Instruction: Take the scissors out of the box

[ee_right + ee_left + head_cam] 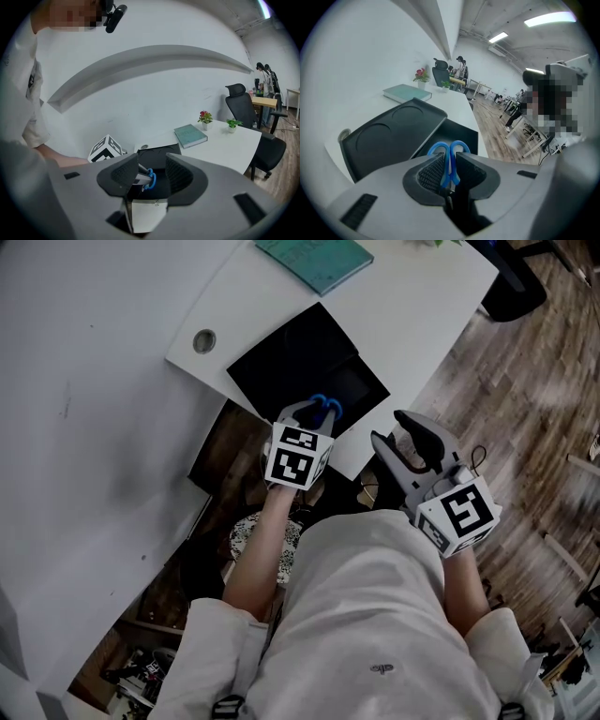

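Note:
An open black box lies on the white desk, its lid flipped back beside it. My left gripper is shut on the scissors, whose blue handle loops stick out past the fingertips over the box's near side. In the left gripper view the scissors sit pinched between the ribbed pads, with the box and lid beyond. My right gripper hangs open and empty off the desk's front edge. From the right gripper view, my right gripper faces the scissors.
A teal book lies at the far side of the desk, with a round cable hole to the left. Two small potted plants and a black office chair stand at the desk's far end. Clutter sits under the desk.

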Available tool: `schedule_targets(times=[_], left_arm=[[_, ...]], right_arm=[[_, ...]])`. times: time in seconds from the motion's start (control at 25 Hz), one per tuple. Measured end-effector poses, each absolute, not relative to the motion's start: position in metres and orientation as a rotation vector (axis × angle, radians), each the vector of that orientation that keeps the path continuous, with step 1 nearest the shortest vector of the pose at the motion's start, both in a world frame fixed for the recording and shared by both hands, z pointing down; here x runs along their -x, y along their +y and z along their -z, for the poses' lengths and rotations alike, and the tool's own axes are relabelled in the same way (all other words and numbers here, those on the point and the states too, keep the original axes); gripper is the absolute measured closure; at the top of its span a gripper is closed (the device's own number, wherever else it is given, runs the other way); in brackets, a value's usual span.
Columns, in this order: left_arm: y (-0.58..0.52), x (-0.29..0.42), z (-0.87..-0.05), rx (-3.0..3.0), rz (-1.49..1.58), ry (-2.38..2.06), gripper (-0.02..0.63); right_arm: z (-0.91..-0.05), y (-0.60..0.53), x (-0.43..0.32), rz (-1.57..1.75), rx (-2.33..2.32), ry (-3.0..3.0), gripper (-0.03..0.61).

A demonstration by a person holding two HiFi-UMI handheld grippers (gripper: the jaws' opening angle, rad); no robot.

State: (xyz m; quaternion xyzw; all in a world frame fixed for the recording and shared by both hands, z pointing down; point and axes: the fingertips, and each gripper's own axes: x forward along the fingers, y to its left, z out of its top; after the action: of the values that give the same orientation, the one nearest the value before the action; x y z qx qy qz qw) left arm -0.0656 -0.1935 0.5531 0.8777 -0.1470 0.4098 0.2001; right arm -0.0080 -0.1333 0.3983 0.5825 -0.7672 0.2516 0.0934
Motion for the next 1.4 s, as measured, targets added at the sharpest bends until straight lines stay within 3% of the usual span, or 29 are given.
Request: schedule_targets(times=[0.64, 1.4], left_arm=[[-0.175, 0.077, -0.489, -2.489, -0.987, -0.822, 0.523], [-0.082, 0.085, -0.367, -2.505, -0.535, -1.284, 0.523]], right_arm=[[-0.378, -0.100, -0.004, -0.620, -1.505, -2.491, 0.393], [-0.343, -0.032, -0.032, -0.368, -1.221, -2.708, 0.443]])
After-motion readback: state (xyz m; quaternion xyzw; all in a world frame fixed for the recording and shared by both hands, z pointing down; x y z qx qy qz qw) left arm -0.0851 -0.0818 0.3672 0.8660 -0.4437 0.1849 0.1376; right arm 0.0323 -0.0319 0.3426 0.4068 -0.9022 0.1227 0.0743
